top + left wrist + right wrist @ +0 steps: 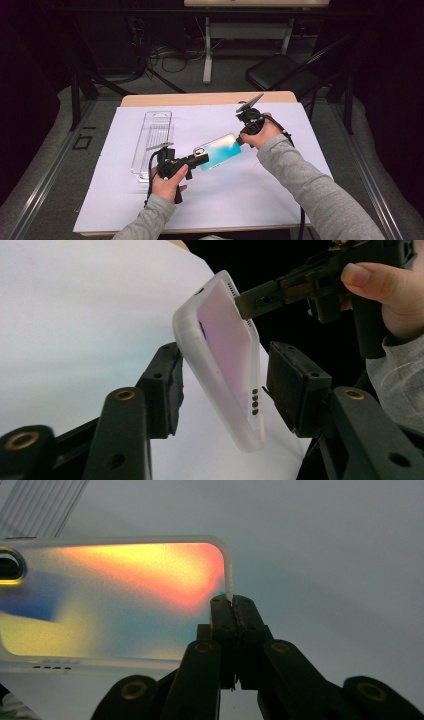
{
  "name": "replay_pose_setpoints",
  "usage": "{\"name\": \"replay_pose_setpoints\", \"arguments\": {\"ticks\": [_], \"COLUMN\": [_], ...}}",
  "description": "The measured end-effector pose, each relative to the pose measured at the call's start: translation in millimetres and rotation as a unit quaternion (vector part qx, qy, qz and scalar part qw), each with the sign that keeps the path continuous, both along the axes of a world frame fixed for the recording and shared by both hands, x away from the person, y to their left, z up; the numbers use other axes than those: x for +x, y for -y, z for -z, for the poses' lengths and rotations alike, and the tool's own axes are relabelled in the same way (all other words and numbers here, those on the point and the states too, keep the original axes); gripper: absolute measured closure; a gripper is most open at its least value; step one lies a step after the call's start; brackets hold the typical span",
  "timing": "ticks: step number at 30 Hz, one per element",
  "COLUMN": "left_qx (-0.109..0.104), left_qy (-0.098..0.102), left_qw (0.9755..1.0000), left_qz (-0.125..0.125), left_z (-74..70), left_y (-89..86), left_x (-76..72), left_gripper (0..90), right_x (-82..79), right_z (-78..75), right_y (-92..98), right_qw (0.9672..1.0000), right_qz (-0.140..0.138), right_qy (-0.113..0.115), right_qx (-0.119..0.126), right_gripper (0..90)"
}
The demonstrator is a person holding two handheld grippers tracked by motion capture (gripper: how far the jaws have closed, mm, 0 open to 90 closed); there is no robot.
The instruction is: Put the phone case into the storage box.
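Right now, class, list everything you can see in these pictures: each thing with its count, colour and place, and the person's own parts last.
Phone case: one, clear rim with an iridescent blue-to-orange back, held up above the middle of the sheet.
Plastic package: one, clear, lying on the left part of the sheet.
Paper sheet: one, white, covering most of the table.
Table: one, light wood, its far edge showing past the sheet.
Chair: one, black, on the floor behind the table.
Right tongs: one, black, shut on the case's rim at one end.
Left tongs: one, black, pads either side of the case's other end, not pressing.
Sleeves: two, grey, coming in from the bottom.
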State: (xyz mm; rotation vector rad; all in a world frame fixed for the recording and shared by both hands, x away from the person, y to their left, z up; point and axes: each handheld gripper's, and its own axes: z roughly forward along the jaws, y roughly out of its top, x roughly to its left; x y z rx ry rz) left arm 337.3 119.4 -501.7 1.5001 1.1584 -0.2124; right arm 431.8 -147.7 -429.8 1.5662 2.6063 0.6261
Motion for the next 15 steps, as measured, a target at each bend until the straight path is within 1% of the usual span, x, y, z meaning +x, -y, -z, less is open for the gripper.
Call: {"name": "replay_pose_setpoints", "arguments": {"ticks": [1, 2, 3, 7, 9, 12, 15], "left_qx": [-0.002, -0.005, -0.006, -0.006, -0.009, -0.013, -0.015], "left_qy": [-0.002, -0.004, -0.005, -0.010, -0.015, -0.023, -0.025], "left_qw": [1.0000, 1.0000, 1.0000, 0.9999, 0.9998, 0.9996, 0.9996], "left_qz": [-0.001, -0.003, -0.004, -0.003, -0.002, 0.001, 0.004], "left_z": [0.3, 0.4, 0.4, 1.3, 1.6, 2.0, 2.4], "left_y": [0.0, 0.0, 0.1, -0.3, -0.5, -0.3, 0.6], "left_x": [0.4, 0.7, 0.9, 2.1, 2.7, 3.1, 3.1], "left_gripper": [50.2, 50.9, 52.0, 54.8, 55.8, 57.6, 58.9], "right_x": [-0.4, -0.5, -0.3, -0.3, -0.5, -0.8, -1.0], "right_z": [3.6, 4.5, 2.3, 2.6, 1.5, 1.8, 1.2], "right_y": [-0.6, -0.8, -0.5, -0.7, -0.7, -1.1, -1.4], "right_qw": [0.9996, 0.9994, 0.9999, 0.9998, 1.0000, 0.9999, 0.9999], "right_qz": [0.006, 0.008, 0.003, 0.003, 0.001, 0.001, 0.001], "right_qy": [0.018, 0.023, 0.011, 0.011, 0.006, 0.010, 0.009], "right_qx": [0.020, 0.025, 0.012, 0.013, 0.007, 0.010, 0.011], "right_gripper": [89.2, 89.1, 89.2, 89.2, 89.2, 89.2, 89.2]}}
